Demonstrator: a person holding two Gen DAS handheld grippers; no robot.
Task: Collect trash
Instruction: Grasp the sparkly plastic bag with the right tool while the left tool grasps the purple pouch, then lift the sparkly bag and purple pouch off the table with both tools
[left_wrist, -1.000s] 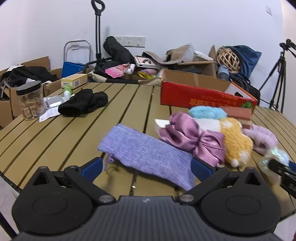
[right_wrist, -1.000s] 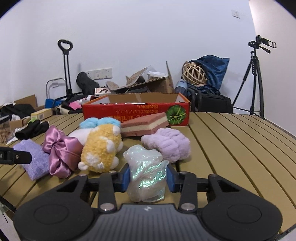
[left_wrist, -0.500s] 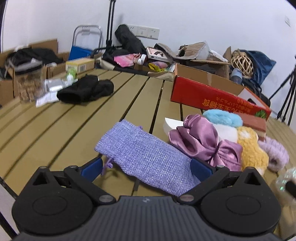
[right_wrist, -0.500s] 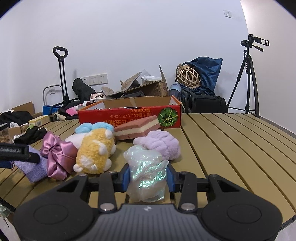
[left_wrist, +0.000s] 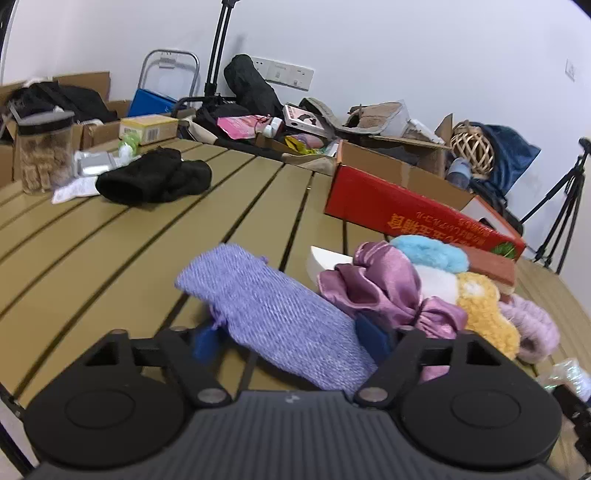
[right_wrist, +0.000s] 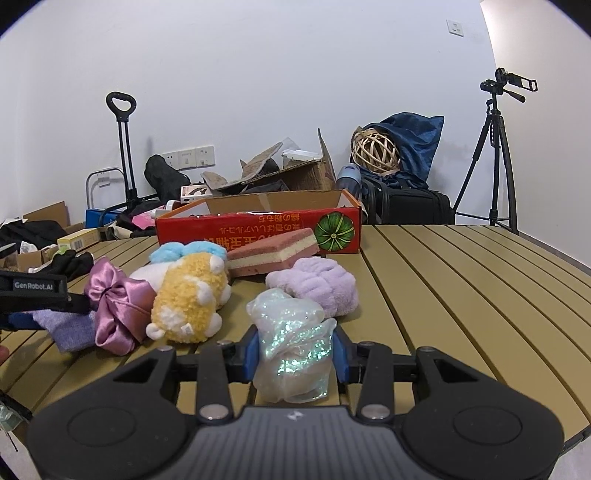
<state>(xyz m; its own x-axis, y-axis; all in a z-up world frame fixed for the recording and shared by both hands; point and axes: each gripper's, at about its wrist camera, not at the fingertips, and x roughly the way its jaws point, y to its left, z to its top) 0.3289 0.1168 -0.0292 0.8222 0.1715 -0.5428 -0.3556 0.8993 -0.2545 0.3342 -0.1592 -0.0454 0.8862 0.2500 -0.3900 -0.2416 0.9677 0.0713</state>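
My right gripper (right_wrist: 295, 350) is closed on the crumpled iridescent plastic wrapper (right_wrist: 291, 347); both blue pads press its sides and the wrapper bulges up between them, so I count this piece as picked; it is low over the near edge of the slatted table (right_wrist: 461, 295), whether it touches the slats I cannot tell.

My left gripper (left_wrist: 291, 341) is closing now around the purple knit pouch (left_wrist: 269, 314); the pouch lies between the jaws, its near end runs under the gripper body; the right pad seems to be at the cloth already, the left pad is blurred and seems just beside the drawstring end, so I judge the grip is not yet firm.

Progress, as I read it: one item in hand, a second nearly in hand, nothing delivered yet, and where the trash should go I cannot tell; the open red cardboard box (right_wrist: 258, 225) at the back of the table is my guess, its inside is not visible from here.

Left on the table, approx. in one heap btw. the two grippers: the pink satin bow (right_wrist: 114, 306), the yellow plush toy (right_wrist: 188, 299), the lilac fluffy band (right_wrist: 317, 284), the pink-and-cream sponge block (right_wrist: 273, 254); far left also a black cloth (left_wrist: 155, 181) and a jar (left_wrist: 44, 151); which of these count as trash I cannot say.

So the task is at an early stage, I think; most of the work remains.
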